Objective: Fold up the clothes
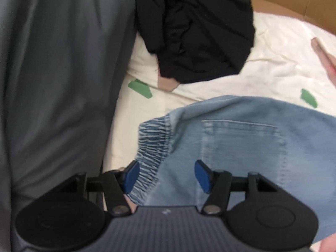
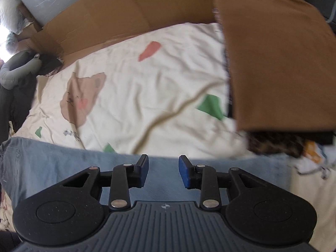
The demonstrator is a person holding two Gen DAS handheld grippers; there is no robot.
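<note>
A cream bedsheet [image 2: 147, 79] printed with a bear, green patches and a red patch covers the bed in front of you, with a cardboard wall [image 2: 126, 14] standing along its far edge. The light-blue denim garment [image 1: 241, 147] lies flat along the near edge of the bed, its elastic waistband [image 1: 151, 147] toward the left end and one patch pocket facing up.

Your left gripper [image 1: 167, 176] hovers over the waistband with its jaws spread and released; the cloth lies beneath them, and the pads press on nothing. Your right gripper [image 2: 163, 172] hangs above the denim farther along, jaws also parted and empty.

Expect the denim to be soft and limp yet heavier than a shirt, so it will sag from any single pinch and drag on the sheet. The gathered waistband and stitched hems look like the firmest places to take hold; pinch both layers at once, one gripper at each end.

Counted: one denim garment, one crumpled black garment [image 1: 197, 35] toward the far left of the bed, one grey garment [image 1: 63, 73] hanging along the left side, and one folded stack topped by a brown piece [image 2: 273, 58] at the right edge.
</note>
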